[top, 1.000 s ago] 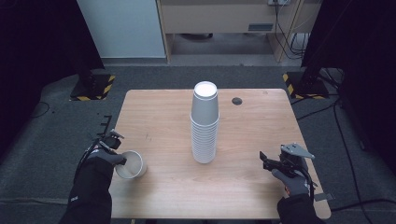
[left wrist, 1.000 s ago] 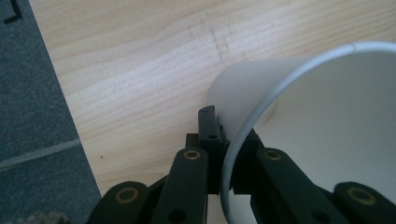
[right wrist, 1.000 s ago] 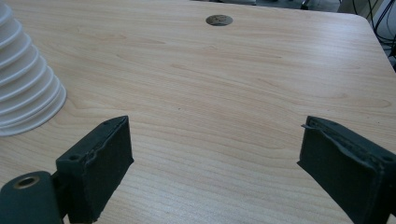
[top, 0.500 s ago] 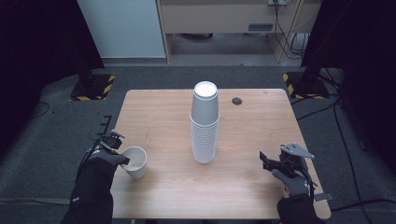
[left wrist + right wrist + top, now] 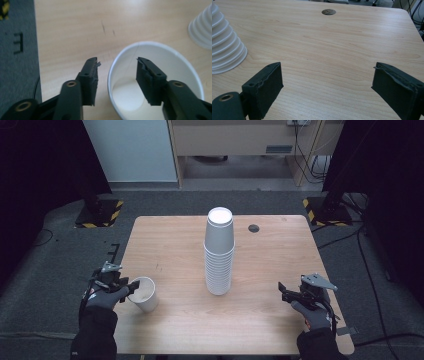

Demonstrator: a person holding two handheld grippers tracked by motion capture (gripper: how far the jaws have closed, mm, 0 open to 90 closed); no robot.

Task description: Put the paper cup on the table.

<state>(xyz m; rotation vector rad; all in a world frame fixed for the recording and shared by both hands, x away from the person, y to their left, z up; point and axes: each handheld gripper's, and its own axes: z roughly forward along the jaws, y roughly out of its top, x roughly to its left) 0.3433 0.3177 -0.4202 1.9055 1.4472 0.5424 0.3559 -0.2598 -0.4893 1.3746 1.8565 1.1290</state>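
Observation:
A single white paper cup [image 5: 144, 294] stands mouth up near the table's front left corner. My left gripper [image 5: 131, 285] is open and straddles its rim. In the left gripper view one jaw is inside the cup [image 5: 155, 75] and the other outside, and both are clear of the wall, with the left gripper [image 5: 117, 62] centred on the rim. A tall stack of white cups [image 5: 219, 255] stands upside down mid-table. My right gripper [image 5: 286, 292] hovers open near the front right, to the right of the stack, and the right gripper [image 5: 327, 67] has nothing between its jaws.
The wooden table [image 5: 175, 240] has a small dark cable hole [image 5: 254, 228] at the back right, also visible as the hole [image 5: 328, 11] ahead of my right gripper. The stack's base [image 5: 224, 50] lies to that gripper's left. Grey carpet surrounds the table.
The left hand and the single cup have shifted a little right, farther onto the table. The right gripper and the stack have stayed put.

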